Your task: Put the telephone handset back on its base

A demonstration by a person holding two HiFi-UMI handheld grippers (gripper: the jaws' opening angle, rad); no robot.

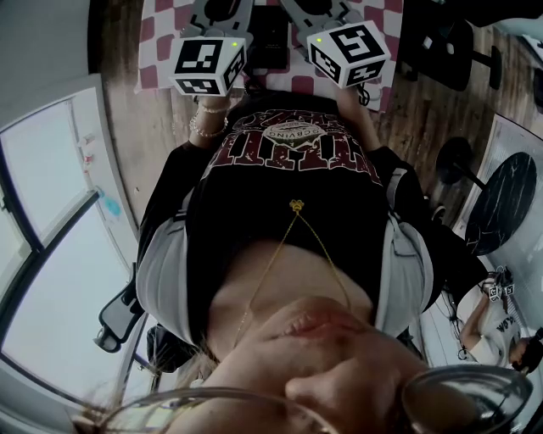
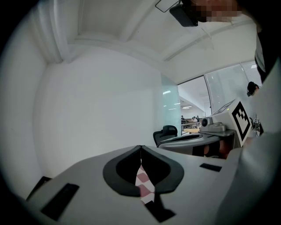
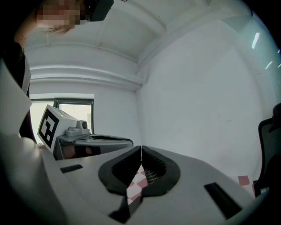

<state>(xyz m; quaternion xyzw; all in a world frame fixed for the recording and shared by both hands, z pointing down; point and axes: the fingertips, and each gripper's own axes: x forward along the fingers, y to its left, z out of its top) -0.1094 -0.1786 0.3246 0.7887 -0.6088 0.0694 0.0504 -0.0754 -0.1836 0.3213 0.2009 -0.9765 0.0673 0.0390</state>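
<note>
In the head view both grippers are held out over a table with a red-and-white checked cloth (image 1: pixel 153 34) at the top edge. The left gripper (image 1: pixel 222 8) and the right gripper (image 1: pixel 316 8) show mostly as their marker cubes. Between them on the cloth lies a dark flat thing (image 1: pixel 270 38), perhaps the telephone; I cannot make out a handset. In the left gripper view the left gripper (image 2: pixel 140 147) has its jaws shut tip to tip with nothing held. In the right gripper view the right gripper (image 3: pixel 141 147) is likewise shut and empty. Both point up and level, at white walls.
A person's torso in a dark printed shirt (image 1: pixel 293 153) fills the middle of the head view. Black chair bases (image 1: pixel 450 51) stand on the wood floor at the right, near a round dark table (image 1: pixel 501 203). A window (image 1: pixel 51 254) is at the left.
</note>
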